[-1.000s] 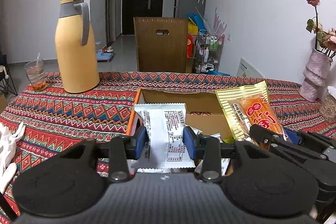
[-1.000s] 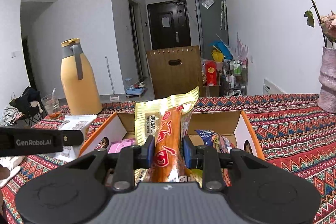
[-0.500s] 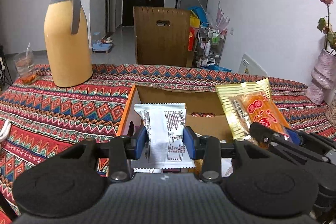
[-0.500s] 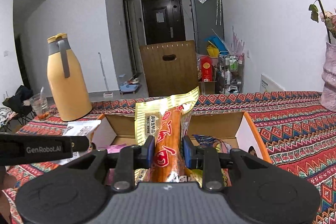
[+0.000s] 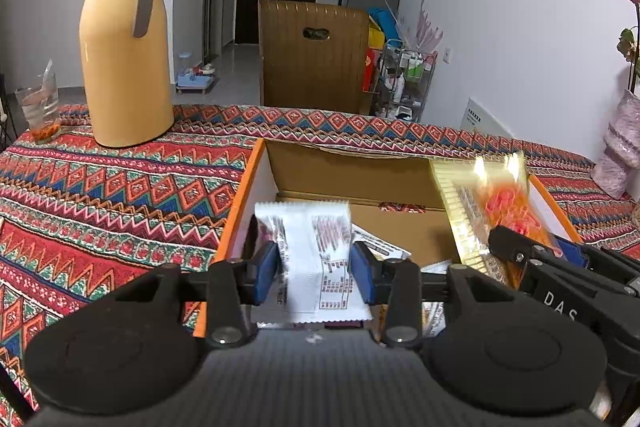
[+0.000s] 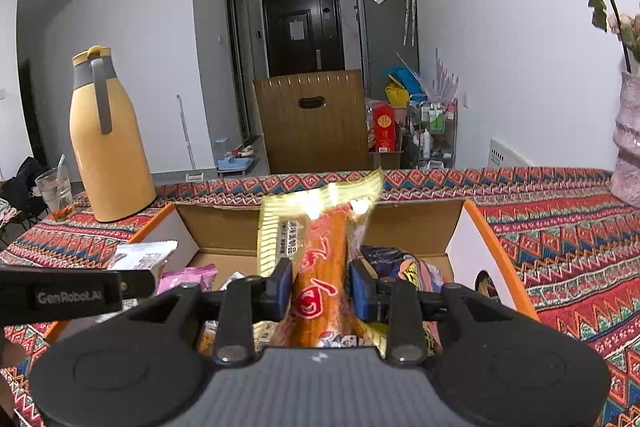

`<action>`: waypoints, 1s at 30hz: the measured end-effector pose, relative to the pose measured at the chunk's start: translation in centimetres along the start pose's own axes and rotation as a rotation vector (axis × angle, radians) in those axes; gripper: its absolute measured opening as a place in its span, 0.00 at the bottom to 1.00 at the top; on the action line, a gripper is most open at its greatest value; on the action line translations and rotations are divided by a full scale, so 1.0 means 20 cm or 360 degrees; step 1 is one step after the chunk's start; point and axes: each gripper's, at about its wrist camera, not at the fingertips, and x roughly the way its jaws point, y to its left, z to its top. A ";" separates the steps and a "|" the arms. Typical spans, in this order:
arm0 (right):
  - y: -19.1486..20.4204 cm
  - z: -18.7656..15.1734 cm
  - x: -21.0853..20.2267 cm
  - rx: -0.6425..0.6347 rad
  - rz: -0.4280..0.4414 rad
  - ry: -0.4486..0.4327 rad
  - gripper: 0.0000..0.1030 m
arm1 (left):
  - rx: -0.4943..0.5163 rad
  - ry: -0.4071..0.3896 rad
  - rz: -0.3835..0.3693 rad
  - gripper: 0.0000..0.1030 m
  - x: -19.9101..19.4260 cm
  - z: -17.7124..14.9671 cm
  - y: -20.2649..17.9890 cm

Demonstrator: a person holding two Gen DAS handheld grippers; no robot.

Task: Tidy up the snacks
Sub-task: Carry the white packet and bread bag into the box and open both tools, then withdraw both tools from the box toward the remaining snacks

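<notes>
- Left gripper (image 5: 316, 273) jaws just opening, white packet (image 5: 310, 259) loose between them over the box (image 5: 244, 203).
- Right gripper (image 6: 320, 289) likewise opening around sausage pack (image 6: 320, 267) (drop step); next, likely back out.

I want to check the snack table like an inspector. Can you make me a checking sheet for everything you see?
Surface: table under a patterned red cloth.
Job's things: open cardboard box with snack packs inside; white packet and sausage pack both over the box.
Clutter: yellow thermos jug, plastic cup, pink vase.
Grippers: left gripper has just been opening, white packet between its jaws, blurred; right gripper has just been opening, sausage pack between its jaws.
Cables: nothing seen.
Surroundings: brown chair, dark door, grey fridge, trolley of bottles.
</notes>
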 end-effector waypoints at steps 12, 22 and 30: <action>-0.09 0.02 -0.07 0.0138 -0.0014 -0.0073 1.00 | -0.0075 -0.0125 0.0038 1.00 -0.10 0.02 0.04; -0.09 0.04 -0.11 0.0156 -0.0001 -0.0112 1.00 | -0.0074 -0.0127 0.0063 1.00 -0.13 0.02 0.03; -0.08 0.10 -0.30 0.0130 -0.0001 -0.0242 1.00 | -0.0032 -0.0199 0.0099 1.00 -0.26 0.04 -0.01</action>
